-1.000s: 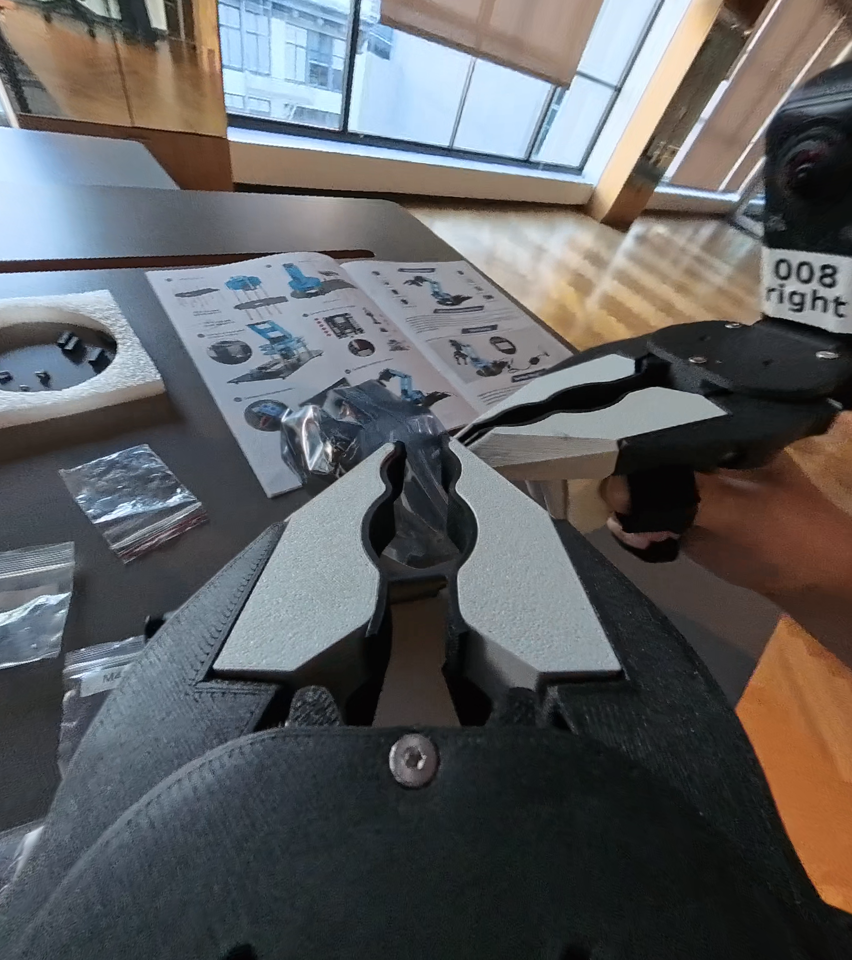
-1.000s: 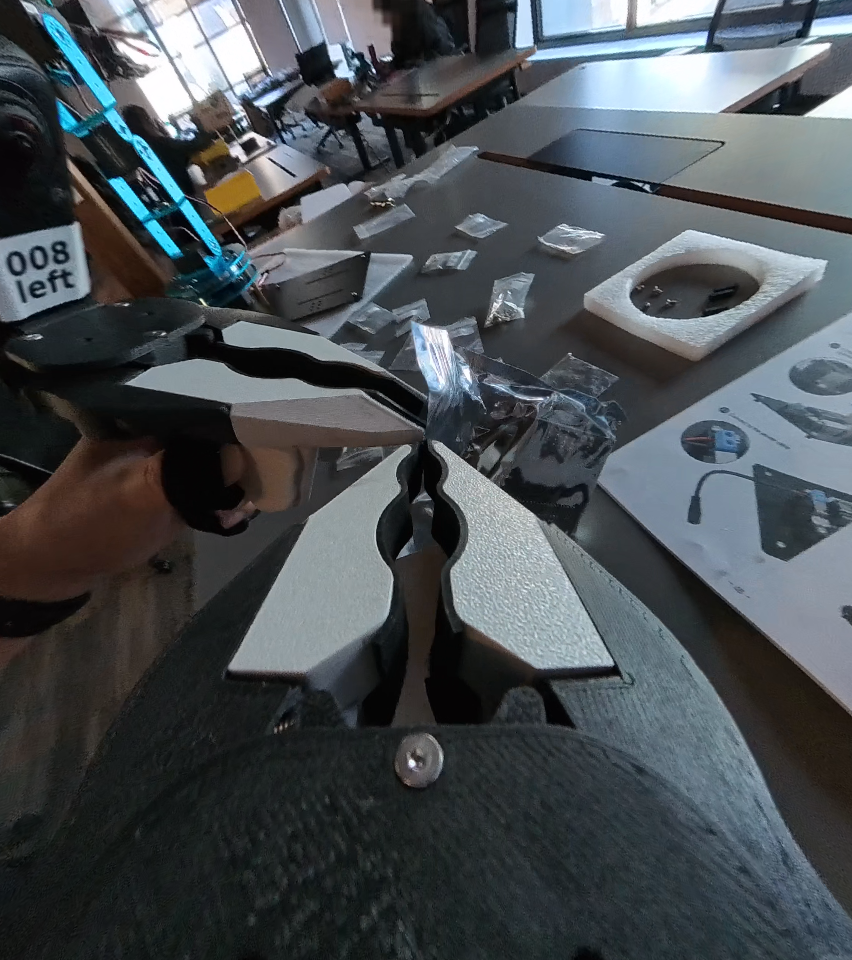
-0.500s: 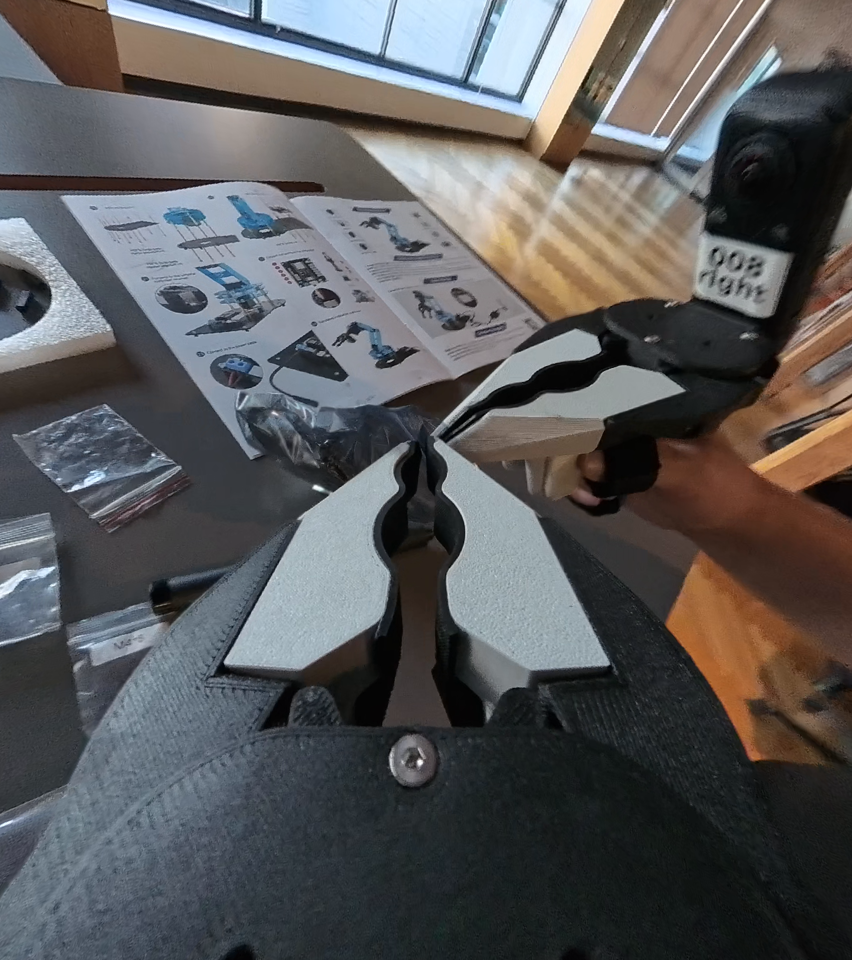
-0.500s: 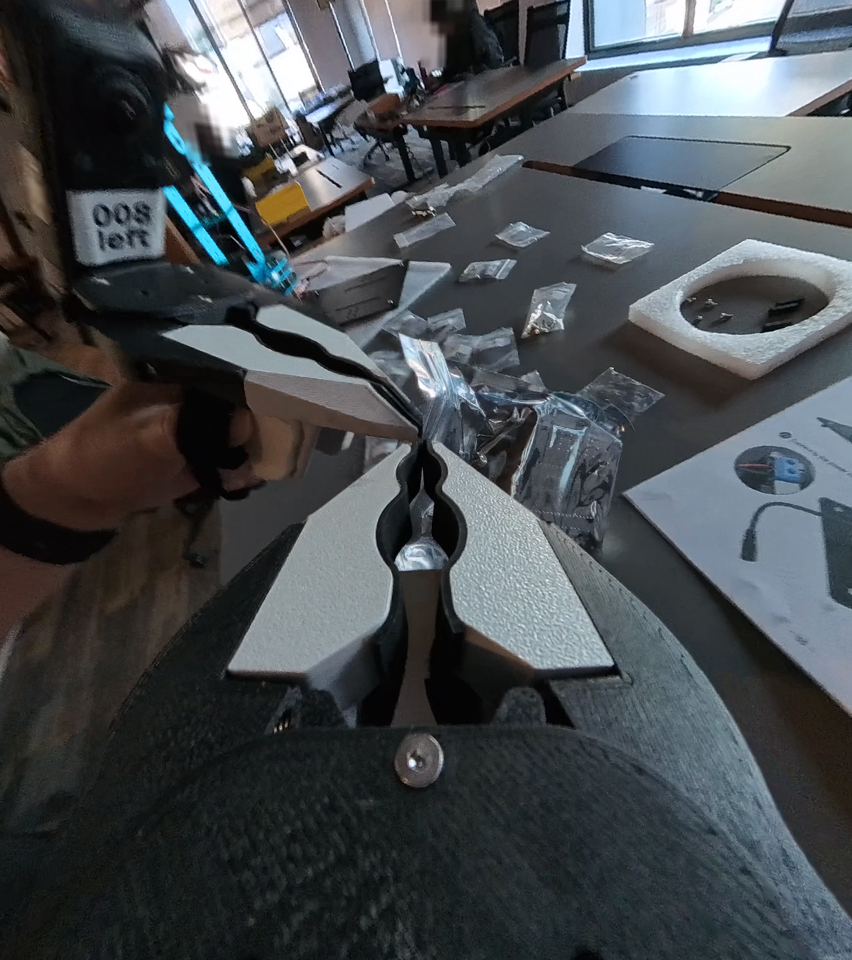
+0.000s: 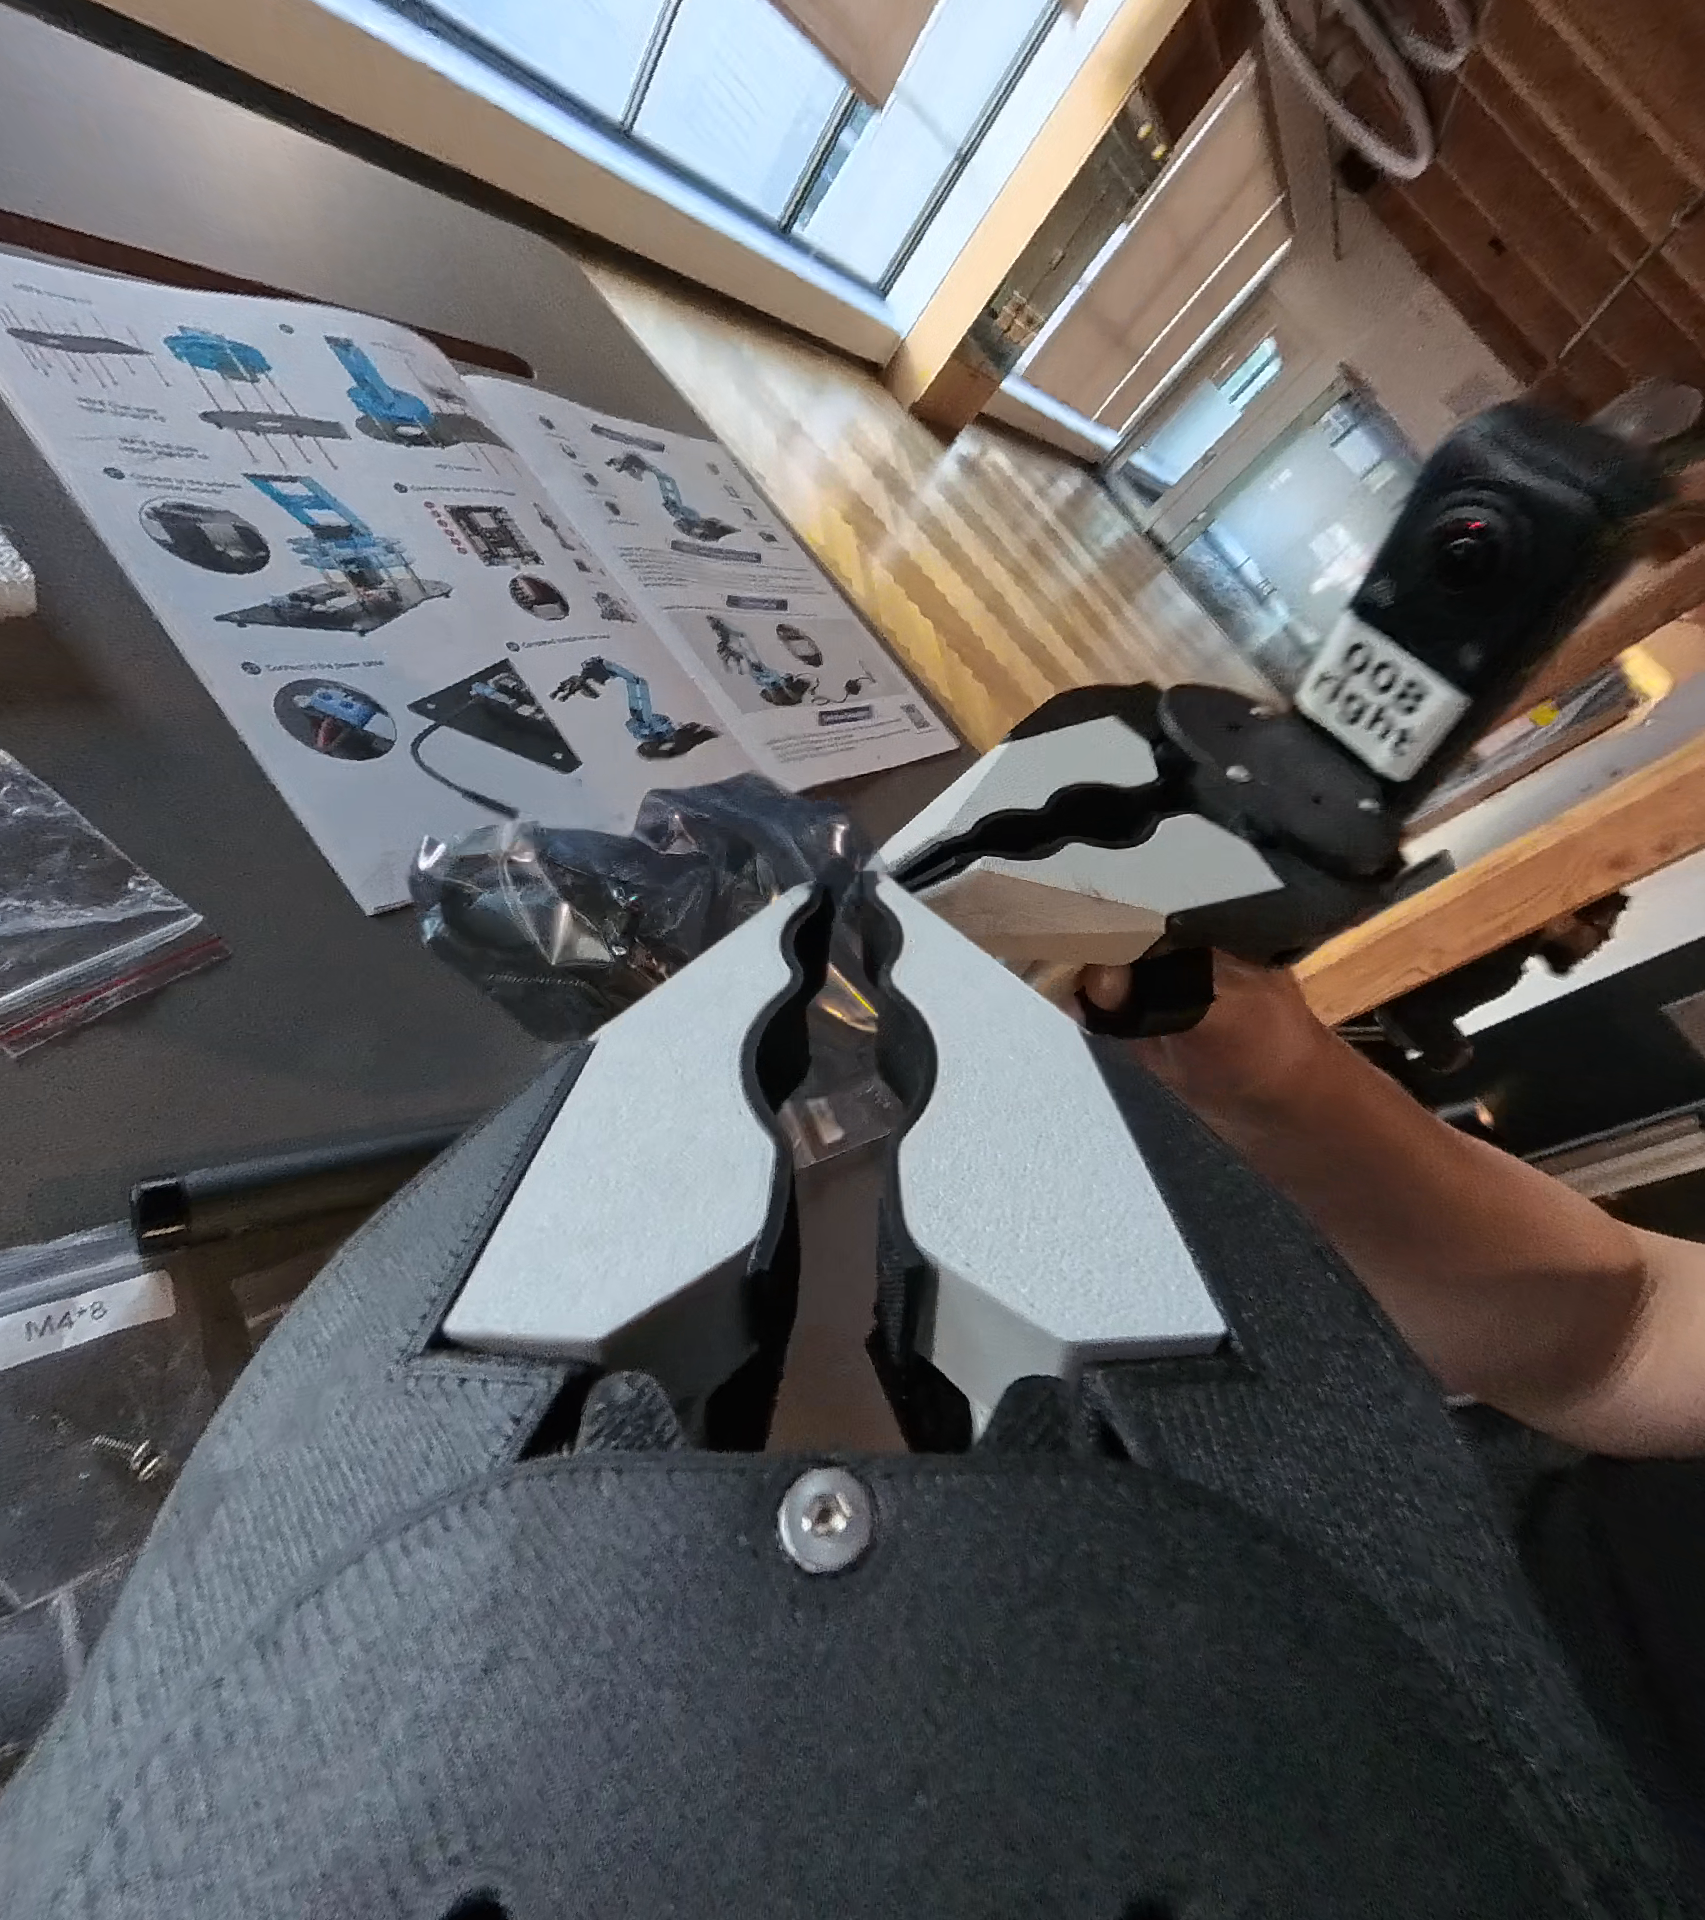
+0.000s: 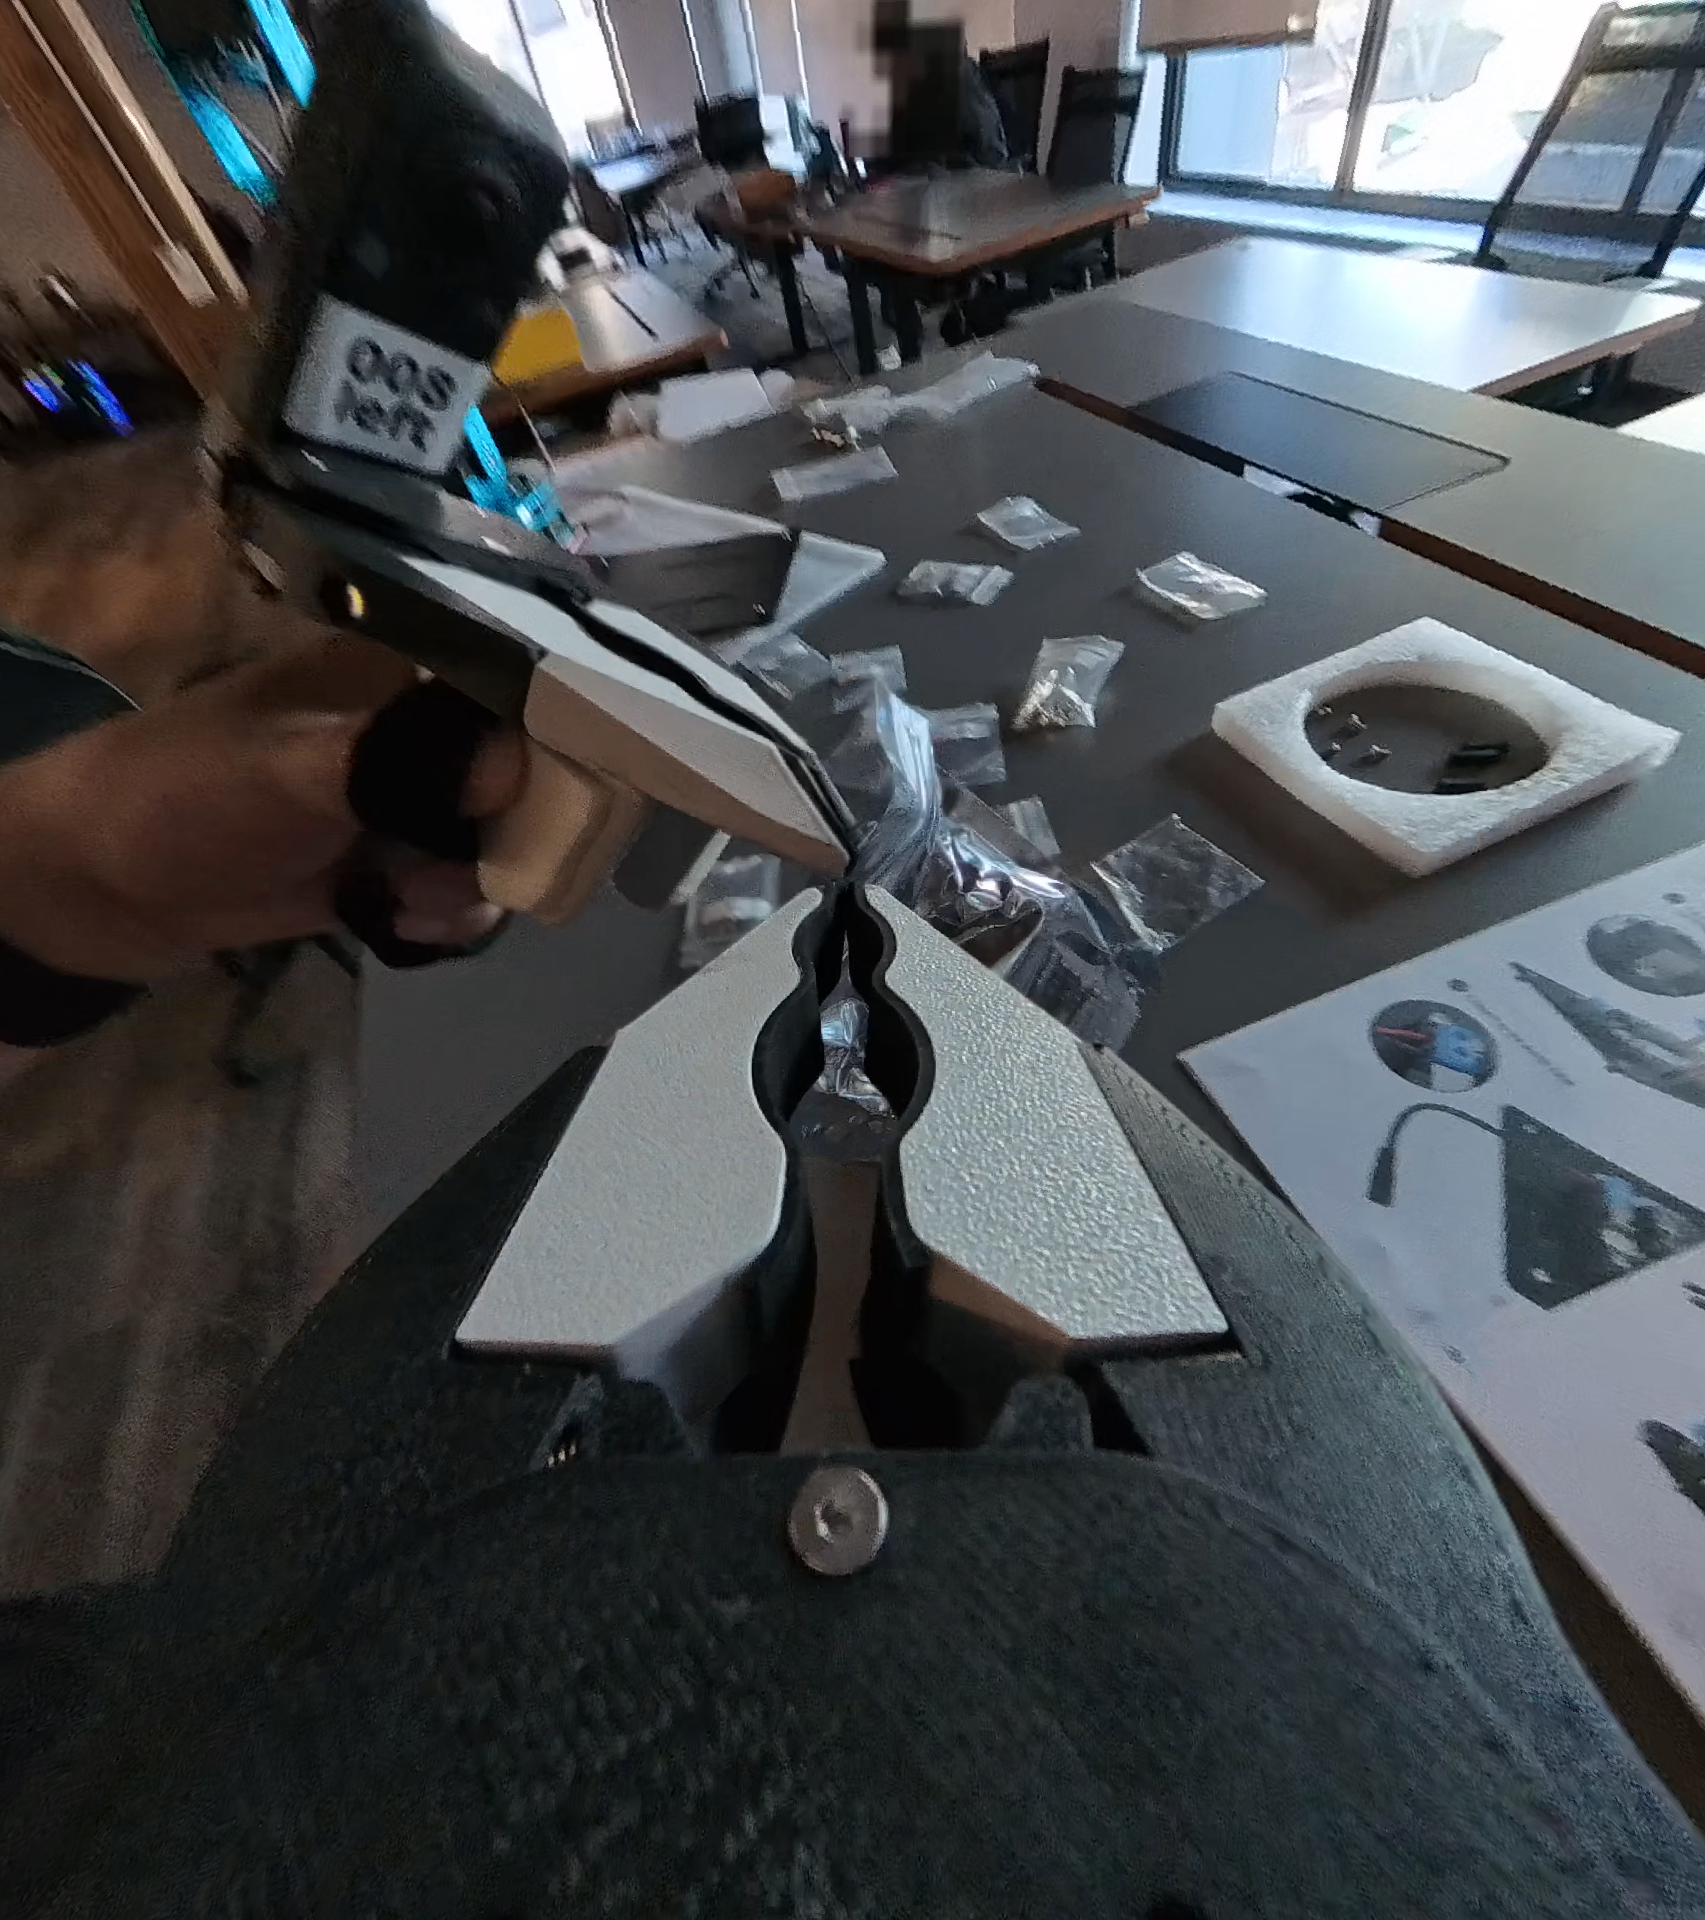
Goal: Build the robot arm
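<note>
Fingers of both our left gripper [image 5: 843, 894] and right gripper [image 6: 843, 894] pinch the clear plastic bag [image 5: 619, 914] just above the table [image 5: 287, 1039]. We judge steady, opposed pulls near its top edge work best.

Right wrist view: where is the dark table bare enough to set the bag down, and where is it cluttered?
Bare table lies beyond the white foam ring, toward the inset panel. Small clear bags crowd the stretch left of the ring, and the open manual fills the near right.
</note>
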{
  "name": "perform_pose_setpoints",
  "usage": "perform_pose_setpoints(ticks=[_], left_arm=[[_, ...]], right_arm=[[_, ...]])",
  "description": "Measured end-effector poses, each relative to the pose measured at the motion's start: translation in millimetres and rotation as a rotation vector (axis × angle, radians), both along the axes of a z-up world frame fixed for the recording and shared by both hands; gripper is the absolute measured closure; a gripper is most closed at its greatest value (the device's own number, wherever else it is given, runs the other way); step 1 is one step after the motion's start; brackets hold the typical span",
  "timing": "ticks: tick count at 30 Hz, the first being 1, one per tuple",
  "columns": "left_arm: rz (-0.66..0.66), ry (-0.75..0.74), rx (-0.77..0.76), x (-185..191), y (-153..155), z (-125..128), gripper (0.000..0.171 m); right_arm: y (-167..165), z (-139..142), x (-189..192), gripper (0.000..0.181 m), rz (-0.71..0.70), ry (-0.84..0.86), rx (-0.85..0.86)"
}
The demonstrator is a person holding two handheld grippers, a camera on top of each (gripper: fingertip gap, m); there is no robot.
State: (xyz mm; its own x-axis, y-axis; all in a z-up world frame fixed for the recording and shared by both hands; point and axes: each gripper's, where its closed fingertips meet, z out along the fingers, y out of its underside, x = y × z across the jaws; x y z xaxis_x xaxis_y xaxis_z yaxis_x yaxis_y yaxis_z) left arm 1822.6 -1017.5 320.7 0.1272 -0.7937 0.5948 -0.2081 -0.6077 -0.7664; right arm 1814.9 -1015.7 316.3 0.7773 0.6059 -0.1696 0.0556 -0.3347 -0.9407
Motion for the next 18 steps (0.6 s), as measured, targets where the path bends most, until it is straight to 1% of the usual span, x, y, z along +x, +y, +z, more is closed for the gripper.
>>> perform_pose_setpoints(ticks=[1, 3, 8, 10, 12, 14, 16, 18], left_arm=[[0.004, 0.035, 0.021, -0.5, -0.1, -3.8, 0.171], [0.023, 0.099, 0.064, -2.4, 1.5, -8.8, 0.171], [0.133, 0.287, 0.2, -8.9, 13.3, -22.0, 0.171], [0.196, 0.335, 0.254, -9.0, 18.4, -24.0, 0.171], [0.249, 0.332, 0.303, -8.3, 21.2, -20.4, 0.171], [0.262, 0.302, 0.338, -8.8, 21.3, -14.8, 0.171], [0.243, 0.252, 0.313, -10.0, 18.4, -9.5, 0.171], [0.215, 0.167, 0.236, -9.4, 14.2, -2.7, 0.171]], right_arm=[[0.9, -3.7, 0.3, 0.181, -0.008, -0.043, -0.005], [2.3, -8.0, -1.1, 0.181, -0.02, -0.093, -0.005], [12.5, -16.2, -1.8, 0.181, -0.103, -0.073, -0.055], [17.1, -19.3, -2.4, 0.181, -0.146, -0.099, -0.058], [19.7, -16.9, -2.7, 0.181, -0.168, -0.131, -0.041], [19.4, -10.8, -3.5, 0.181, -0.154, -0.154, -0.011], [16.6, -5.5, -5.1, 0.181, -0.124, -0.171, 0.021], [13.0, -0.7, -7.9, 0.181, -0.093, -0.18, 0.057]])
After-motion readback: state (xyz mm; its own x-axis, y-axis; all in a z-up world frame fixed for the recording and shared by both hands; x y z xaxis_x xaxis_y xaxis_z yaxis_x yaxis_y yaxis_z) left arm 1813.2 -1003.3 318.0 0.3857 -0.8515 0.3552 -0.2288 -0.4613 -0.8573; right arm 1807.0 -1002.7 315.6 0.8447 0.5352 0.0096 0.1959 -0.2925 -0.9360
